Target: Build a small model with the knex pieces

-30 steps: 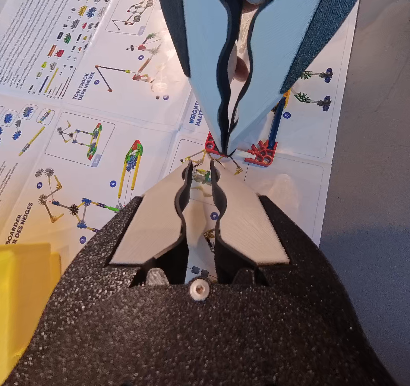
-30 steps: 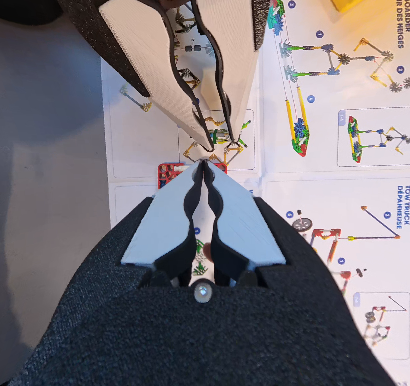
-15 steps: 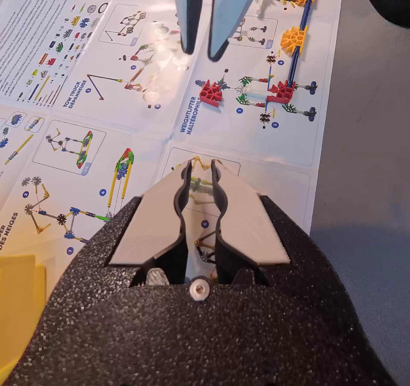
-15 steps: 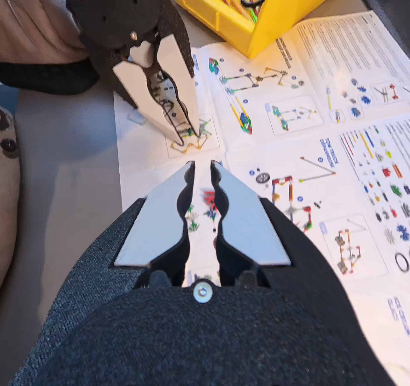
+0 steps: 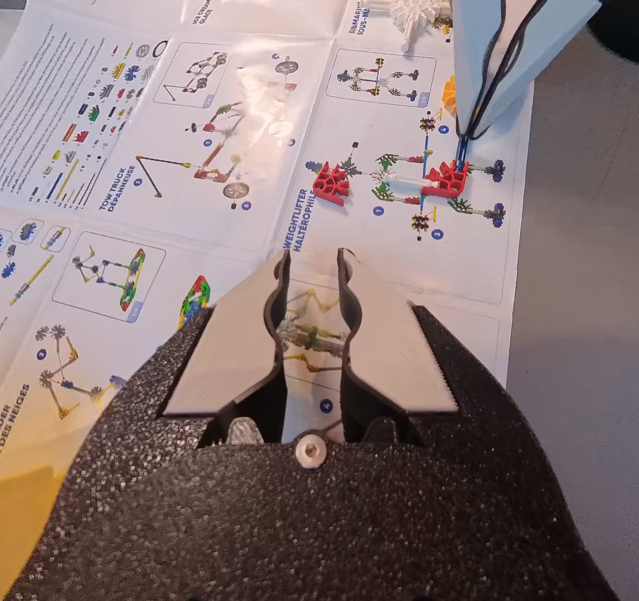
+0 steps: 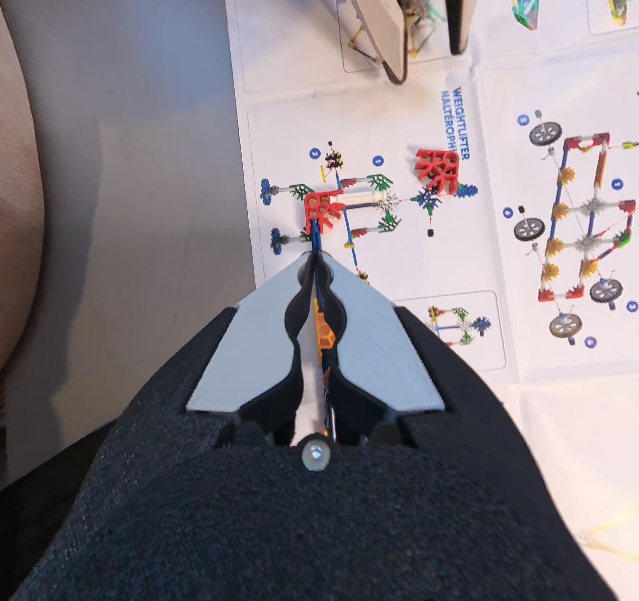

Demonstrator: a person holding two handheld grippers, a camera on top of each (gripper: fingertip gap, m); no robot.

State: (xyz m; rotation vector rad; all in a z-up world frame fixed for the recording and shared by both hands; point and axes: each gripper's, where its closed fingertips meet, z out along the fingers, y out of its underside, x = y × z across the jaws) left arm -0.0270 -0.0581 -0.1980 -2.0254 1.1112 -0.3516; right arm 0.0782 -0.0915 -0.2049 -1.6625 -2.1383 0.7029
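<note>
— From the left wrist view, what's changing?

— The left gripper [image 5: 313, 256] is hanging over the instruction sheet [image 5: 214, 183] with its pale fingers apart, nothing between them, same gap as half a second ago. A second ago the right gripper [image 5: 467, 133] was nose to nose with it; now it's sitting near the sheet's right edge, tips pinched on a blue rod [image 5: 461, 154]. That rod is plugged into a red corner connector [image 5: 446, 180], which also carries a white rod [image 5: 406, 180]. A second red connector [image 5: 330, 183] is lying loose to the left of it, well apart. A white snowflake piece [image 5: 416, 5] is resting toward the far edge.

— And the right wrist view?

— Half a second ago those light-blue fingers were parted over the sheet. Now they're closing tight on the blue rod [image 6: 315, 235], with an orange connector [image 6: 325, 332] showing in the gap behind the tips. The red corner connector [image 6: 321, 209] is lying close to the sheet's left edge, beside the grey tabletop [image 6: 138, 169]. The loose red connector [image 6: 437, 169] is sitting to its right, and the left gripper [image 6: 428, 66] is hovering at the top, open.
</note>
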